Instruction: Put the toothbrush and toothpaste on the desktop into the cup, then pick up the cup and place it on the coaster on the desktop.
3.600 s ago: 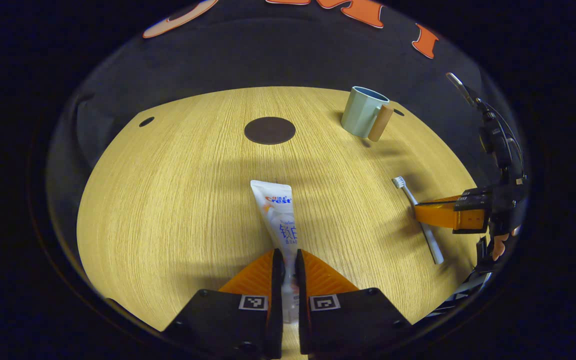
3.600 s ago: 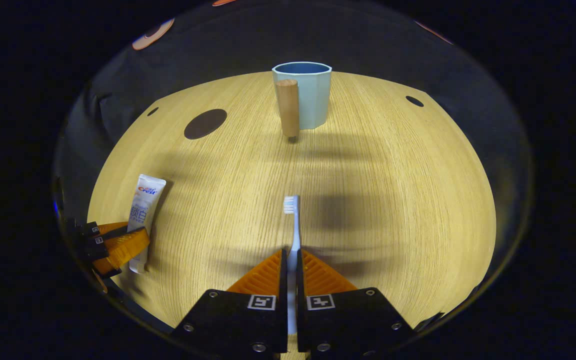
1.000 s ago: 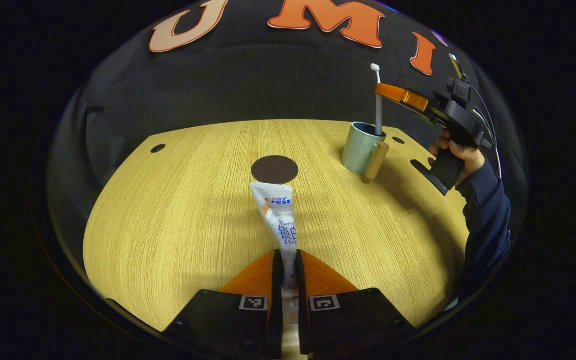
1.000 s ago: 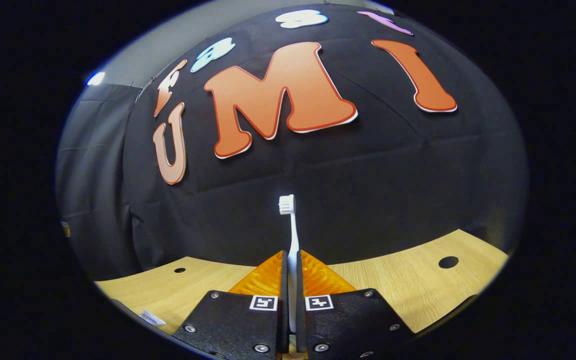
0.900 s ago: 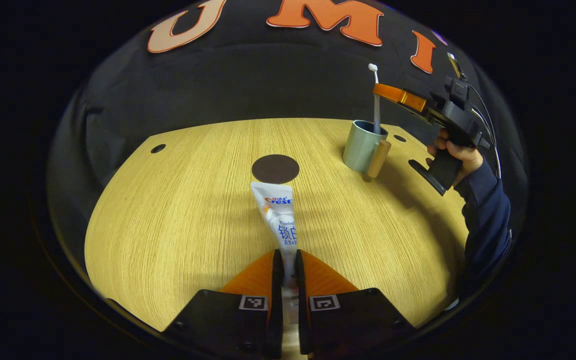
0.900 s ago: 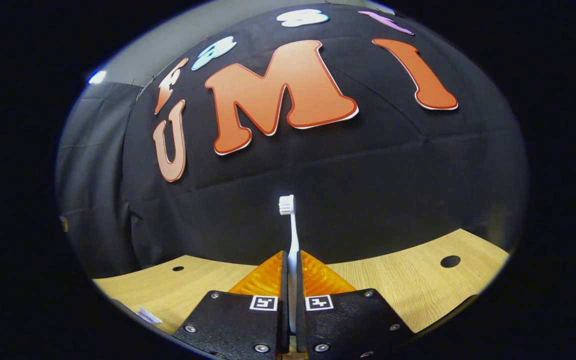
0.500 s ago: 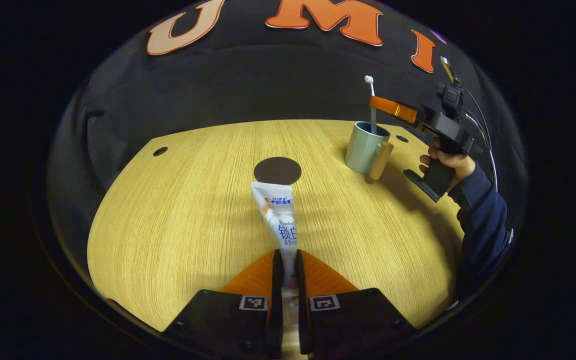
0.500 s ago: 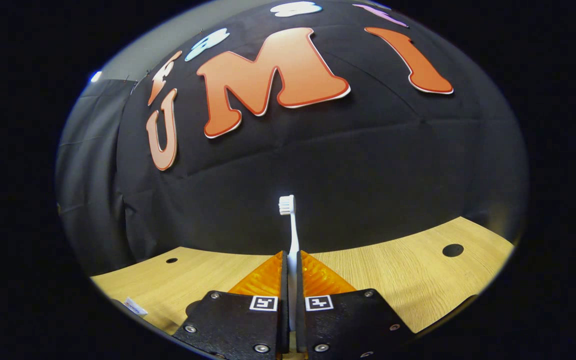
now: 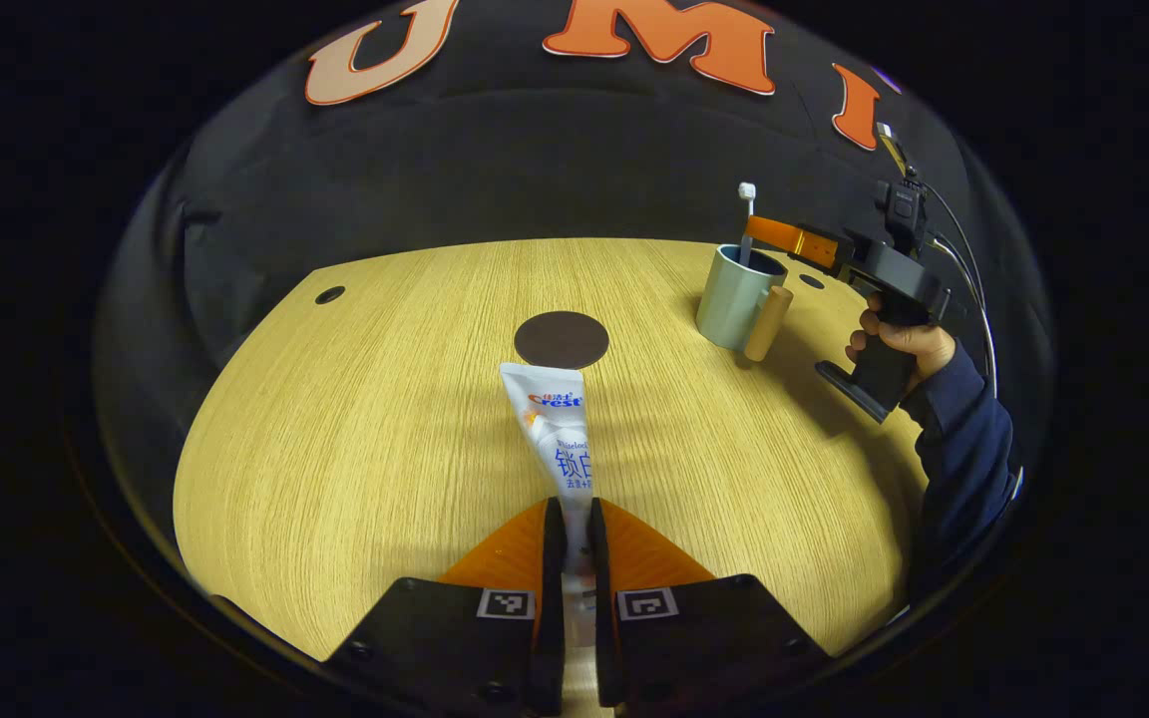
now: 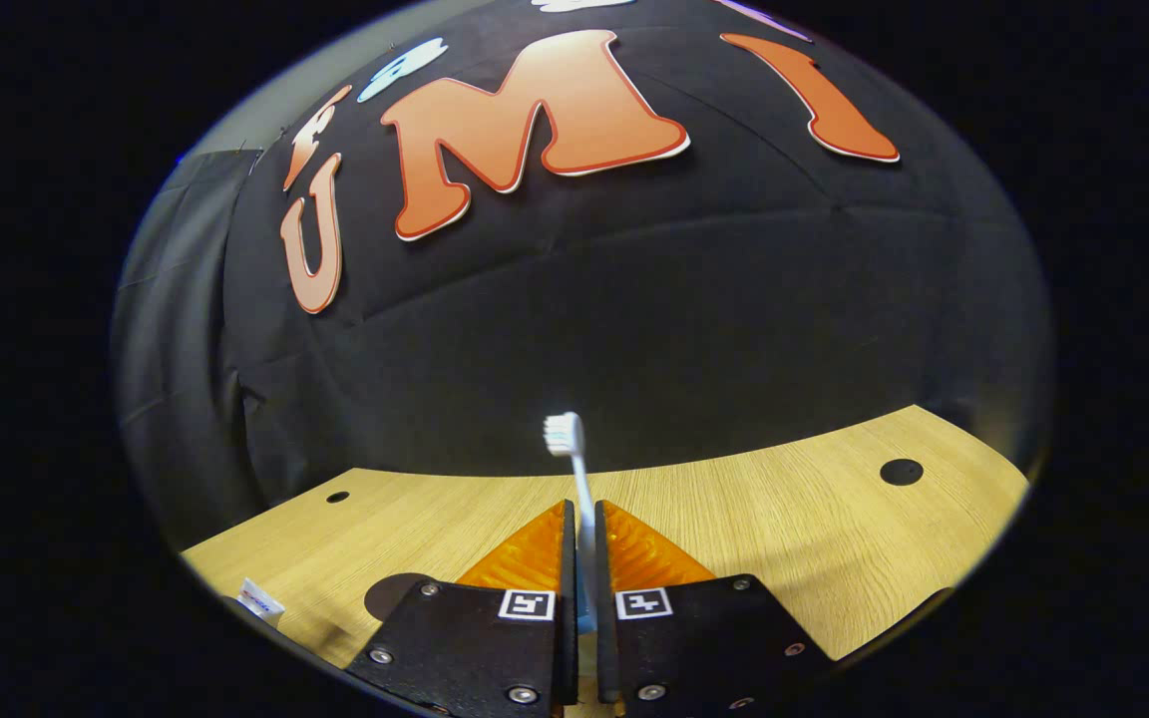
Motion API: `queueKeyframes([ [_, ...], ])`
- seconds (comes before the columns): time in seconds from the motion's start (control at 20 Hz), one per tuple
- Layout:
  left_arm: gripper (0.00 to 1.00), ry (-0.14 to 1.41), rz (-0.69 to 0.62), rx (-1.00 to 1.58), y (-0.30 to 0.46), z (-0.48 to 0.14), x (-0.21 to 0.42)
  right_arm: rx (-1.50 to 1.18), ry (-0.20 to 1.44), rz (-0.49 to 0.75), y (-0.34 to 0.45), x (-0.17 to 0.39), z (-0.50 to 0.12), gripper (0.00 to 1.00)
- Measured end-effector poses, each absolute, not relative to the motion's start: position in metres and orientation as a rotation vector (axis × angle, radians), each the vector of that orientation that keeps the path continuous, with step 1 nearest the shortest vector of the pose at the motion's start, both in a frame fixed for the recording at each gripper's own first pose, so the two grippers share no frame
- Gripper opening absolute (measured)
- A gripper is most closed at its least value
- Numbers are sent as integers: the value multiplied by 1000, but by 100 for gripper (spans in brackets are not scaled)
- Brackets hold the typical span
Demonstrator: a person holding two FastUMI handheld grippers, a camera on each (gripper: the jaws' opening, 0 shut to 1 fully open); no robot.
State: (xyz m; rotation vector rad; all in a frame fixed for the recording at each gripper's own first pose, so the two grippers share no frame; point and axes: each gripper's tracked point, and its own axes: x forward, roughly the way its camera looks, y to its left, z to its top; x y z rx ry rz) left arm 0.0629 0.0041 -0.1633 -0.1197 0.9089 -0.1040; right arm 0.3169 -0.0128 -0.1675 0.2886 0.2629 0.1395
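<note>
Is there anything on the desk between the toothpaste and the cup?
Nothing visible blocks it. The toothpaste lies in the left gripper; bare desk separates it from the cup. The coaster lies off that path.

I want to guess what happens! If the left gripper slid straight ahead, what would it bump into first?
Probably the coaster: it lies straight beyond the toothpaste that the left gripper holds.

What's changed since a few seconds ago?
The right gripper lifted the toothbrush off the table, carried it over the cup and lowered its handle inside, jaws still shut on it. The left gripper still pinches the toothpaste; the coaster and cup have not moved.
</note>
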Motion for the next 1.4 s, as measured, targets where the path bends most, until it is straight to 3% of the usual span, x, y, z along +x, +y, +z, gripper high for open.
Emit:
queueKeyframes([
  [0.15,16,897,-101,-120,1,-167,73,300,288,148,-13,304,-163,13],
  [0.5,16,846,-92,-108,-3,-177,119,349,340,150,-25,267,-159,50],
  [0.8,16,762,-109,-175,-33,-181,178,313,321,140,-51,234,-154,70],
  [1.4,16,404,-213,-297,-89,-112,264,350,297,162,-70,175,-154,85],
])
